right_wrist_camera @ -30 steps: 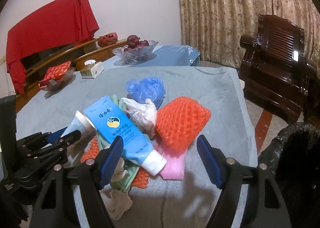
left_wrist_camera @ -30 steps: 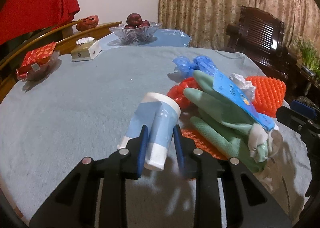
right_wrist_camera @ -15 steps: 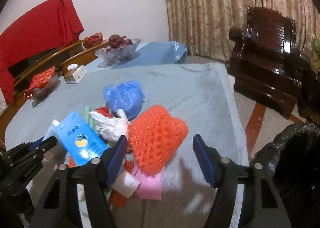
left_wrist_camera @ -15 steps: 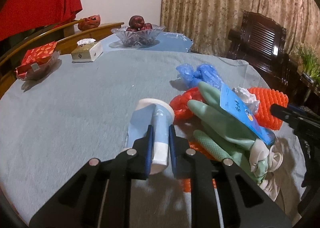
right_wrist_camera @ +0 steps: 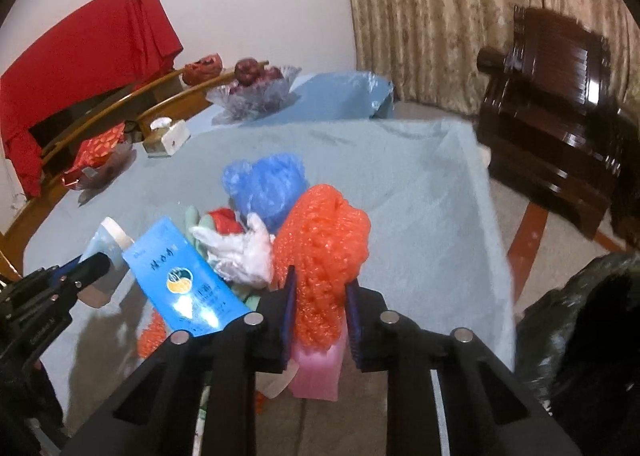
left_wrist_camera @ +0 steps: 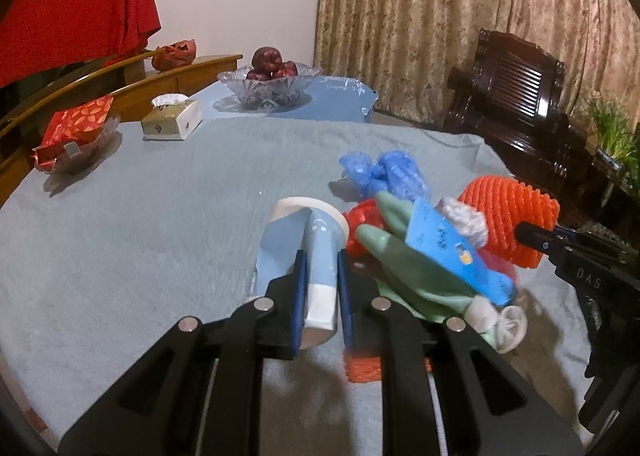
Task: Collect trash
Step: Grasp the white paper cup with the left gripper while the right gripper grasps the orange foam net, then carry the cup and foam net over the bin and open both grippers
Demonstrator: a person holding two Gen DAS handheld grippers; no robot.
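A pile of trash lies on the blue-grey tablecloth (left_wrist_camera: 160, 216). My left gripper (left_wrist_camera: 320, 288) is shut on a crushed light-blue paper cup (left_wrist_camera: 316, 252); the cup also shows in the right wrist view (right_wrist_camera: 108, 240). My right gripper (right_wrist_camera: 320, 308) is shut on an orange foam net (right_wrist_camera: 324, 240), also seen in the left wrist view (left_wrist_camera: 516, 208). Beside them lie a blue tube (right_wrist_camera: 184, 280), a green rubber glove (left_wrist_camera: 416, 268), a white clear glove (right_wrist_camera: 244, 248), a blue plastic bag (right_wrist_camera: 268, 184) and a pink piece (right_wrist_camera: 320, 368).
A black trash bag (right_wrist_camera: 580, 336) stands off the table's right edge. At the back are a glass fruit bowl (left_wrist_camera: 272, 84), a tissue box (left_wrist_camera: 172, 120) and a dish with red packets (left_wrist_camera: 76, 136). A dark wooden armchair (right_wrist_camera: 560, 144) stands to the right.
My left gripper closed on the paper cup, crushing it. My right gripper moved in over the pile and closed on the orange foam net.
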